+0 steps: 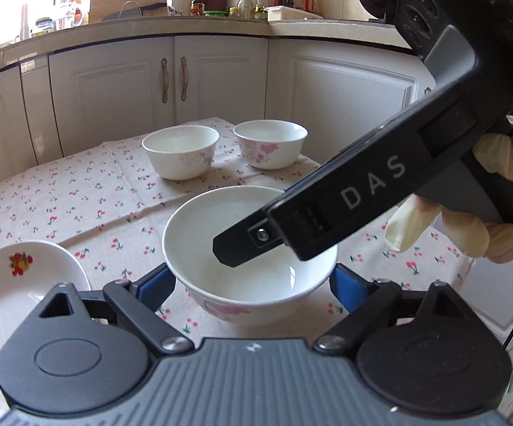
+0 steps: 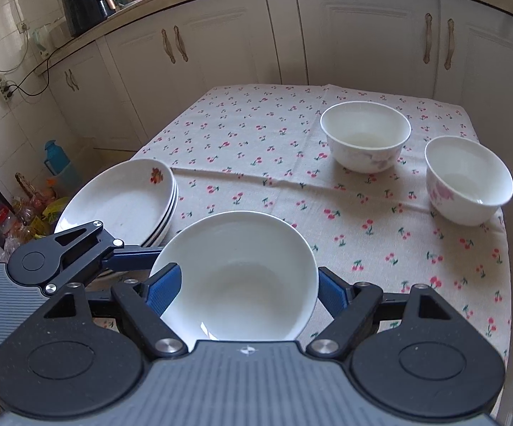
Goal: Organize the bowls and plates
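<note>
Both hand-held grippers close in on the near white porcelain bowl (image 2: 237,277) on the cherry-print tablecloth (image 2: 256,142). The right gripper (image 2: 242,293) is spread, blue pads astride the rim at twelve o'clock; the left gripper (image 1: 253,284) likewise straddles it, unclosed. Stacked white plates (image 2: 121,202) wait at ten o'clock, two flowered bowls (image 2: 366,135) at one.
</note>
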Available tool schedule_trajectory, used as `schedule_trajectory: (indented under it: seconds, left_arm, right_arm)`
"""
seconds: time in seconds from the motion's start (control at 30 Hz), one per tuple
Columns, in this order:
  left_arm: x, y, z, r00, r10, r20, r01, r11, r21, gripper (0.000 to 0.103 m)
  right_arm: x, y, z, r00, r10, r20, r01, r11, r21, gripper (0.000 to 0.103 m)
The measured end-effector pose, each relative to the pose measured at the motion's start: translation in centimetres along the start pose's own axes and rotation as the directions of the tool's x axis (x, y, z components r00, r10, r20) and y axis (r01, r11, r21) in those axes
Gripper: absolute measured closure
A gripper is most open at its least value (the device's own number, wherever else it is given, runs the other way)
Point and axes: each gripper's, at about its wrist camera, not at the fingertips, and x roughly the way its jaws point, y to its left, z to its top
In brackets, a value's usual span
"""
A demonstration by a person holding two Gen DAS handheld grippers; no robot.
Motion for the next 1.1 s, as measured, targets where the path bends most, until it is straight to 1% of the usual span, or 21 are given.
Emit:
schedule_trajectory:
  seconds: [0.3,0.47,0.6,0.63,0.67,0.73,0.8,0.9,1.0,1.03,1.1]
  left_arm:
    - [0.1,0.2,-0.9,1.000,-0.025,-0.017,0.025,1.000,-0.007,0.010]
    - [0.7,0.4,-1.1,0.999,-0.037,-0.032,0.036,0.999,-0.018,0.010]
    - [0.8,0.4,-1.2,0.999,-0.048,-0.026,0.047,0.999,-0.020,0.008]
    - [0.8,0.5,-1.2,0.998,-0.056,-0.019,0.055,0.998,-0.028,0.006]
    - [0.7,0.6,-1.2,0.998,-0.064,-0.013,0.063,0.997,-0.031,0.001]
    - [0.6,0.6,-1.2,0.997,-0.075,-0.011,0.074,0.997,-0.023,0.001]
    - [0.6,0.6,-1.3,0.997,-0.067,-0.024,0.067,0.998,-0.016,0.001]
    - [0.4,0.8,-1.5,0.995,-0.087,-0.047,0.087,0.996,-0.008,0.001]
    - [-0.2,1.0,-1.7,0.995,-0.076,-0.060,0.076,0.997,0.002,0.001]
    - [-0.5,1.1,-1.7,0.994,-0.081,-0.067,0.082,0.997,0.004,0.001]
    - [-1.3,1.4,-1.5,0.991,-0.116,-0.068,0.116,0.993,0.001,0.001]
  right_arm:
    - [0.7,0.3,-1.0,1.000,-0.020,-0.021,0.020,1.000,0.010,0.017]
    - [0.8,0.1,-1.3,1.000,-0.019,-0.016,0.020,1.000,0.025,0.017]
    - [0.9,0.1,-1.5,1.000,-0.012,-0.009,0.012,0.999,0.030,0.013]
    - [0.9,0.1,-1.6,1.000,-0.006,-0.006,0.006,0.999,0.031,0.010]
    - [0.8,0.1,-1.7,1.000,-0.004,0.002,0.004,0.999,0.032,0.005]
    - [0.3,0.4,-1.8,0.999,-0.016,0.035,0.016,1.000,0.016,0.000]
    - [-0.1,0.6,-1.9,0.998,-0.034,0.055,0.034,0.999,-0.002,0.000]
    - [-0.8,0.8,-2.1,0.993,-0.076,0.086,0.078,0.997,-0.027,0.000]
    - [-1.7,0.8,-2.4,0.988,-0.100,0.116,0.104,0.994,-0.026,0.000]
    - [-2.1,0.8,-2.6,0.985,-0.110,0.131,0.115,0.993,-0.026,0.000]
    - [-2.8,0.9,-2.9,0.977,-0.140,0.162,0.146,0.989,-0.028,0.000]
